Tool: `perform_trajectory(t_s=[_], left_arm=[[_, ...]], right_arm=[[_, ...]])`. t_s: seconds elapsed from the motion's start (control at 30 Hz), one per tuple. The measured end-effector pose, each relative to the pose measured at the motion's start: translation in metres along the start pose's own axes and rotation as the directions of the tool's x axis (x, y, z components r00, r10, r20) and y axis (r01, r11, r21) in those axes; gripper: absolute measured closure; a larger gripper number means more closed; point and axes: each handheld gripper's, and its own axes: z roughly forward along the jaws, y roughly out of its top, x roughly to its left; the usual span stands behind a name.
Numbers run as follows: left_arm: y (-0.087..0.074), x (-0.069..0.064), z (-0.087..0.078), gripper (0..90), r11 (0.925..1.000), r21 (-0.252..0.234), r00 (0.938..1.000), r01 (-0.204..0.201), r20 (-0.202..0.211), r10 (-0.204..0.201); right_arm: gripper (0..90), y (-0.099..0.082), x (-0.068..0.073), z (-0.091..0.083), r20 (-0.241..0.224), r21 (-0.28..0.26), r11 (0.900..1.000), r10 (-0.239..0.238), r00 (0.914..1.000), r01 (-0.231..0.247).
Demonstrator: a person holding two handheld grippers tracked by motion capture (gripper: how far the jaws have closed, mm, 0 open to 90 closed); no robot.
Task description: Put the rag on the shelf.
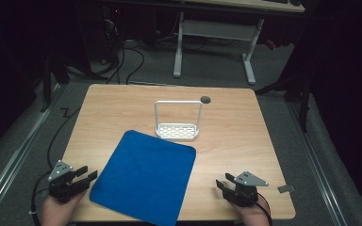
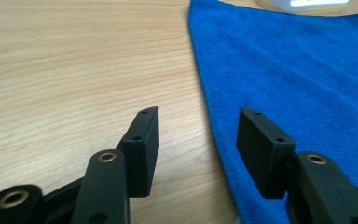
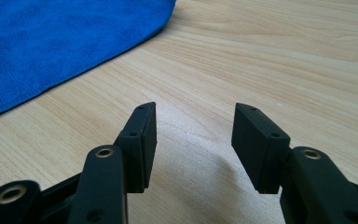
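The wooden bench (image 1: pixel 122 101) carries a blue cloth (image 1: pixel 143 176), lying flat and skewed, reaching its near edge. Behind the cloth, toward the far edge, stands a white rack (image 1: pixel 177 125). The left claw (image 1: pixel 88 175) hangs released near the near-left corner, the right claw (image 1: pixel 222 182) released near the near-right corner.

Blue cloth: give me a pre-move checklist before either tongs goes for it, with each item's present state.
1. Left tongs open: ok.
2. Right tongs open: ok.
3. Blue cloth lying flat, nothing on it: ok.
4. Left tongs lined up with the cloth's edge: ok, the edge runs between the jaws.
5. Right tongs near the cloth: not ok, over bare table, apart from it.
6. White rack touching the cloth's far edge: cannot tell.
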Motion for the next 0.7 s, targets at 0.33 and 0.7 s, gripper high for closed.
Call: perform_trajectory(t_s=[0.33,0.7], left_arm=[[0.004,-0.01,0.003,59.1,0.9991,0.022,0.9992,-0.037,0.014,0.037],[0.002,-0.015,0.008,68.4,0.9962,0.068,0.9977,-0.055,0.044,0.052]], right_arm=[[63.6,0.0,-0.001,0.0,0.017,-0.008,1.0,0.0,0.9998,0.0],[60.9,0.02,0.014,0.018,-0.029,-0.035,0.9988,-0.034,0.999,0.032]])
